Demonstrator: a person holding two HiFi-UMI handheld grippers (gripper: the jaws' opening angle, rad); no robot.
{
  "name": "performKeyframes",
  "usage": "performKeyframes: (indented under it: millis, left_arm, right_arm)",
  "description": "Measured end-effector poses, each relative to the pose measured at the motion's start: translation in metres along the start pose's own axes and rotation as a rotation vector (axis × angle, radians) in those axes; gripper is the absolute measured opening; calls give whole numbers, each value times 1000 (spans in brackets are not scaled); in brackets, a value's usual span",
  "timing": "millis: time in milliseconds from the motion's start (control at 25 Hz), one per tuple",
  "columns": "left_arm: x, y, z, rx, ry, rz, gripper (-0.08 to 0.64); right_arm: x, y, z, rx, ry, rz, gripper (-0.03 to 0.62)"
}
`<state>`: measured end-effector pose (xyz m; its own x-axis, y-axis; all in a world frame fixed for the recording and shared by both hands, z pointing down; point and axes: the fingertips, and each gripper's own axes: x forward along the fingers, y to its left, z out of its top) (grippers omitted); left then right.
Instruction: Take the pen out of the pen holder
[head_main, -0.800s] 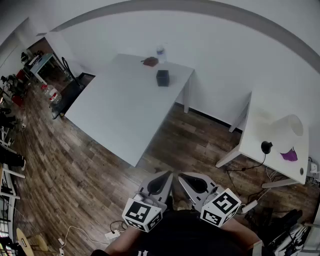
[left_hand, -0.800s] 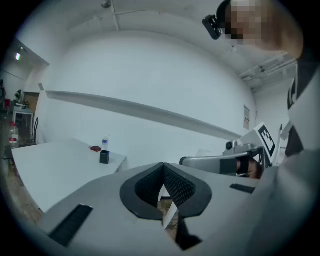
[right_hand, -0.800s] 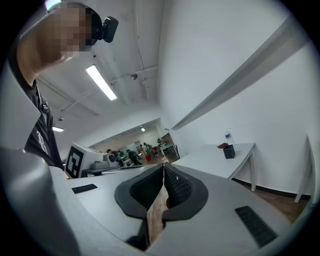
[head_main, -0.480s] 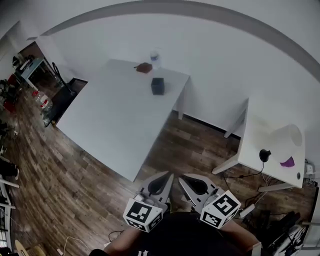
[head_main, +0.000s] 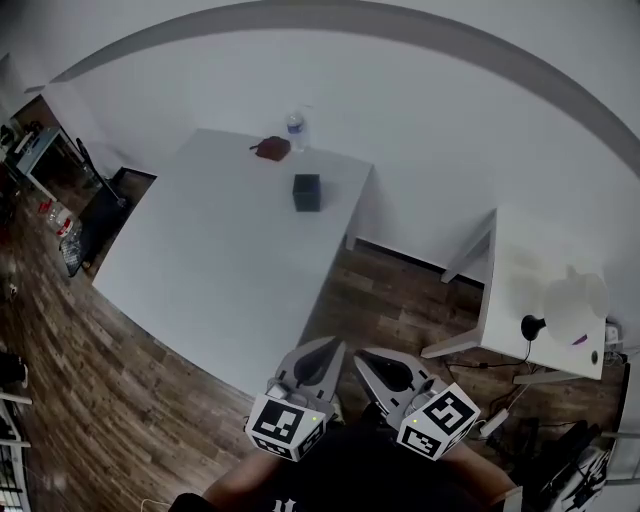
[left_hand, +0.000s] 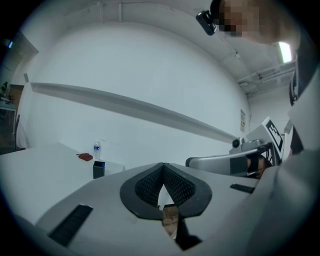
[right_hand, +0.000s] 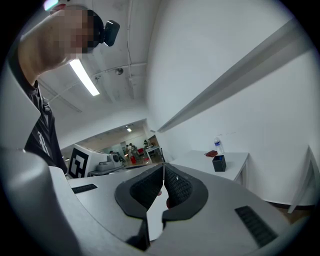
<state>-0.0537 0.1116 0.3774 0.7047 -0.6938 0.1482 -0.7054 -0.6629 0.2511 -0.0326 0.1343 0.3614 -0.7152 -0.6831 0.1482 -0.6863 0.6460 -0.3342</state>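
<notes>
The left gripper and the right gripper are both held near the person's body, jaws together on nothing. The dark pen holder stands well apart at twelve o'clock on the white table, with a bottle at its eleven o'clock. The pen itself is too small to see; I expect it to be light, stiff and slippery, best pinched on the shaft above the rim.

A plain white wall carries a grey horizontal band. The dark wood-plank floor runs beneath a large white rectangular desk set against the wall. A smaller white table stands apart to its right. A long ceiling strip light glows overhead.
</notes>
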Motion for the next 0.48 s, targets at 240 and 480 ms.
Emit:
performKeyframes:
  millis: [240, 480]
  left_arm:
    - [38, 25, 8, -8, 16, -9, 5]
    - [92, 63, 12, -25, 27, 59, 6]
  right_arm:
    - [26, -40, 16, 14, 7, -20, 15]
    - [59, -96, 28, 18, 27, 26, 15]
